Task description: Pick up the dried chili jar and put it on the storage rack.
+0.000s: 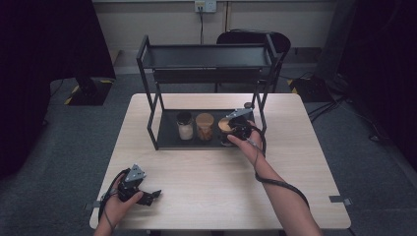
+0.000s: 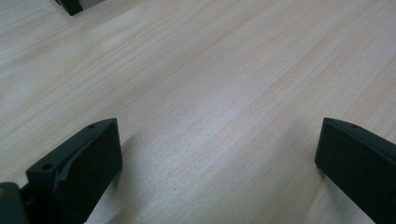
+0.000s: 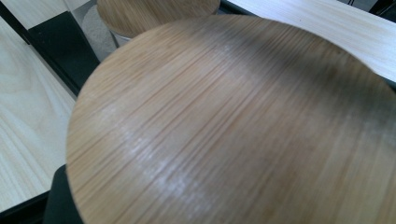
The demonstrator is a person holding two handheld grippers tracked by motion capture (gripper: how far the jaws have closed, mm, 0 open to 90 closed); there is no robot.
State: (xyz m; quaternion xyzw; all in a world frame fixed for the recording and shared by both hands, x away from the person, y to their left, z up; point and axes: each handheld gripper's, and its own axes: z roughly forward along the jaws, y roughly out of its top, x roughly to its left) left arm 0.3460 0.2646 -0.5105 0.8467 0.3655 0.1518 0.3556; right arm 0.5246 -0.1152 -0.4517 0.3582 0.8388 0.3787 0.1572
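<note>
Three jars stand in the lower tray (image 1: 167,141) of a black two-tier rack. The left jar (image 1: 185,127) has a dark lid and pale contents. The middle jar (image 1: 204,127) has a bamboo lid. My right gripper (image 1: 237,129) is at the right jar (image 1: 224,126) and shut on it, with its round bamboo lid (image 3: 233,121) very close under the camera. The middle jar's lid (image 3: 154,11) lies just beyond. My left gripper (image 1: 150,196) rests low over the table's front left corner, jaws wide apart (image 2: 219,126) with bare wood between them.
The rack's upper shelf (image 1: 206,56) overhangs the tray, and its right posts (image 1: 262,105) stand close to my right hand. A dark chair (image 1: 275,42) sits behind the light wooden table (image 1: 211,172). A cable trails along the right forearm.
</note>
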